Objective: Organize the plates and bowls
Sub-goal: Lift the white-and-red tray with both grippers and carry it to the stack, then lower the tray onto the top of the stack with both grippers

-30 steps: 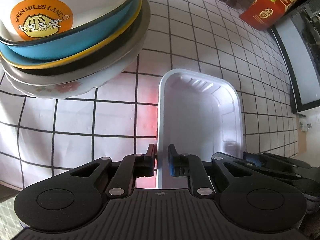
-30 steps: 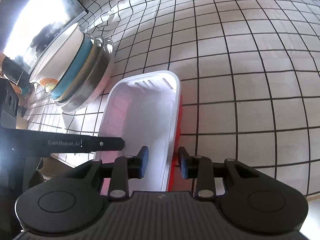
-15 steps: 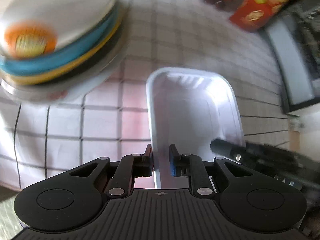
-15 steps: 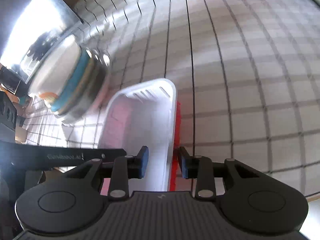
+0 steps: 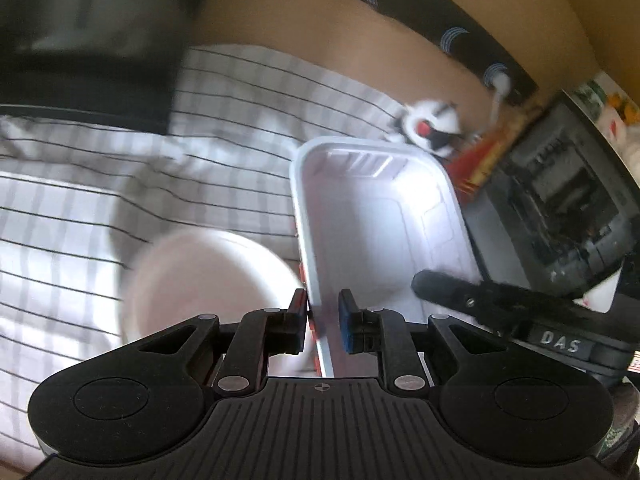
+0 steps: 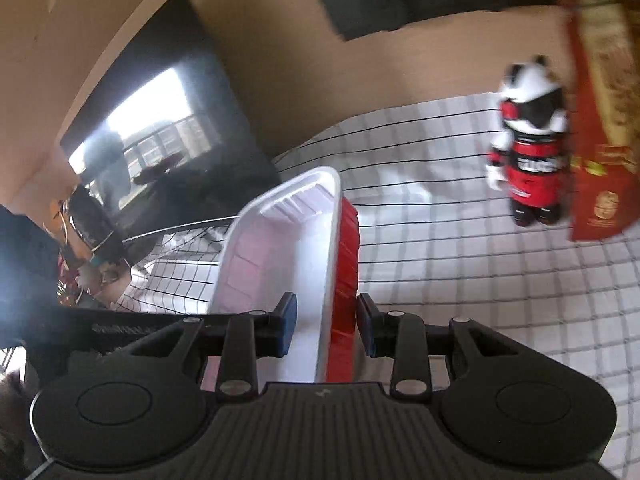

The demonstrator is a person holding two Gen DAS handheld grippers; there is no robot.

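A white rectangular tray (image 5: 380, 224) with a red outer wall is held between both grippers, lifted and tilted above the checked tablecloth. My left gripper (image 5: 323, 322) is shut on its left rim. My right gripper (image 6: 326, 326) is shut on its right rim; the tray (image 6: 288, 240) and its red side (image 6: 346, 264) show there. A white round bowl (image 5: 208, 280) sits blurred just left of the tray, below my left gripper. The stack of bowls is out of view.
A panda figurine (image 6: 528, 148) and a red box (image 6: 600, 120) stand at the back right of the cloth. A dark appliance (image 5: 560, 208) is to the right, a black screen (image 6: 160, 136) to the left. A wooden wall lies behind.
Both grippers have raised and swung the tray up and away; the view now faces the back wall. The bowl stack has left view and a white bowl has appeared beside the tray.
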